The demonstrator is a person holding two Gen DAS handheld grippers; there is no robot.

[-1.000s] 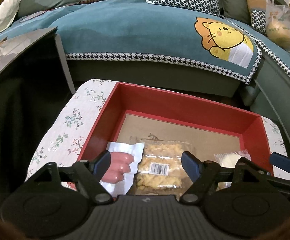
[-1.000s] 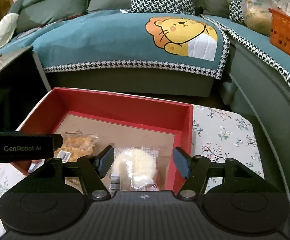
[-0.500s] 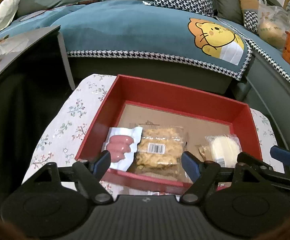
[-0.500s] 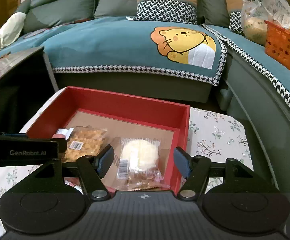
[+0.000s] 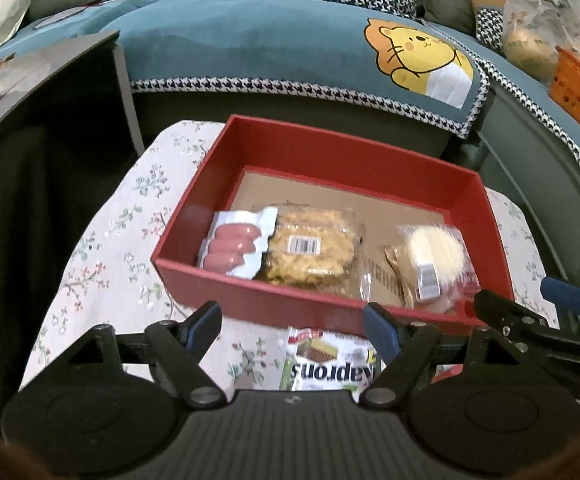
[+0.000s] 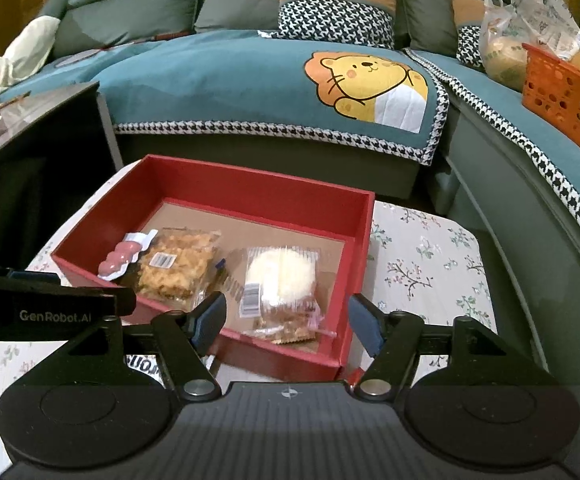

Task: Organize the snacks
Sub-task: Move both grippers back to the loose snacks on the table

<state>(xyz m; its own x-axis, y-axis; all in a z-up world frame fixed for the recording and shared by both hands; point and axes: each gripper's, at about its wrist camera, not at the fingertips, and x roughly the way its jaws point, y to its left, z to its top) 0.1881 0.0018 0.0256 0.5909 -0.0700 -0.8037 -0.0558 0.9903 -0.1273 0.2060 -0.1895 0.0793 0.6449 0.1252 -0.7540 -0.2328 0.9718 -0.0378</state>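
Observation:
A red box (image 5: 329, 148) (image 6: 250, 184) stands on a floral-cloth table. In it lie a sausage pack (image 5: 234, 246) (image 6: 120, 258), a crispy snack pack with a barcode (image 5: 309, 248) (image 6: 176, 262) and a round white cake pack (image 5: 435, 258) (image 6: 280, 272). A wafer pack (image 5: 327, 364) lies on the cloth in front of the box, between my left gripper's fingers. My left gripper (image 5: 293, 330) is open and empty above it. My right gripper (image 6: 286, 322) is open and empty over the box's near right corner.
A teal-covered sofa with a lion picture (image 6: 365, 84) runs behind the table. An orange basket (image 6: 565, 92) and plastic bags sit on it at right. A dark side table (image 5: 46, 80) stands at left. The floral cloth (image 6: 429, 264) shows right of the box.
Both grippers have pulled back and up from the box, both open. The white cake pack now lies inside the box. The wafer pack has come into the left wrist view.

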